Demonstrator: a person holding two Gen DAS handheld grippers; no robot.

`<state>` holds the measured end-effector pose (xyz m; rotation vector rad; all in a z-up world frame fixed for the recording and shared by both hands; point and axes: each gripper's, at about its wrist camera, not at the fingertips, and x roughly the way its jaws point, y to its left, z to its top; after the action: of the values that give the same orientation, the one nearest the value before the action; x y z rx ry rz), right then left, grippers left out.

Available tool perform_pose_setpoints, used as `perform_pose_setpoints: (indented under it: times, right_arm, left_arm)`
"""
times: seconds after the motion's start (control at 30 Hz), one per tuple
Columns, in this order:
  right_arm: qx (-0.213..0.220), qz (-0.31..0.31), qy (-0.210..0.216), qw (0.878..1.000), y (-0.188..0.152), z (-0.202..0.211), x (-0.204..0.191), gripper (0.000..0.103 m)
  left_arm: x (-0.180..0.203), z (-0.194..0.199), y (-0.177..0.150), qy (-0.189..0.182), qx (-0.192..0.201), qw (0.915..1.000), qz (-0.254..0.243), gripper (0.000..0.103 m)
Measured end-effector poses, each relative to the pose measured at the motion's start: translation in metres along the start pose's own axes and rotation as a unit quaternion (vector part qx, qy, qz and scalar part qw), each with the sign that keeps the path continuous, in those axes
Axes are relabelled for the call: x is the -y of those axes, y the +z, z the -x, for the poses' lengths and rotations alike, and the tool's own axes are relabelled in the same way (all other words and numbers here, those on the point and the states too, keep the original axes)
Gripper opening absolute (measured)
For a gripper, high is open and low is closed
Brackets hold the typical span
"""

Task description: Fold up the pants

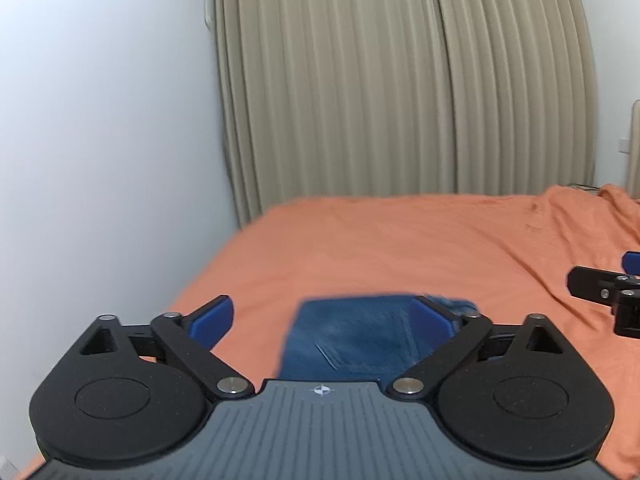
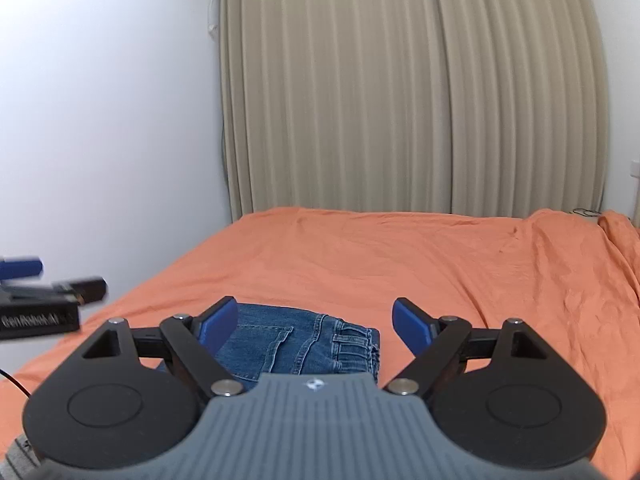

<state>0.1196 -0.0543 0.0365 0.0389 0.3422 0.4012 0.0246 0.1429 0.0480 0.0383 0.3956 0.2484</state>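
Right wrist: folded denim pants (image 2: 304, 344) on wrinkled orange sheet (image 2: 400, 252).

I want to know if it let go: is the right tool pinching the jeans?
No, the right tool stands wide open above the folded jeans, and its blue pads touch nothing.
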Motion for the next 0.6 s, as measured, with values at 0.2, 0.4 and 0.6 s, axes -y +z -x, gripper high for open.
perform_pose_setpoints:
  times: [0.2, 0.4, 0.6]
  right_arm:
    - [-0.002, 0.015, -0.009, 1.000, -0.034, 0.024, -0.008, 0.081]
    - [-0.038, 0.016, -0.010, 0.999, -0.068, 0.006, -0.017, 0.081]
    - [-0.075, 0.018, -0.003, 0.997, -0.090, -0.027, -0.021, 0.081]
  left_arm:
    - [0.000, -0.010, -0.023, -0.023, -0.058, 0.9973, 0.038, 0.103]
    - [0.005, -0.020, -0.044, -0.001, -0.075, 0.9970, 0.021, 0.103]
    - [0.003, -0.028, -0.065, 0.017, -0.098, 0.9949, 0.017, 0.103]
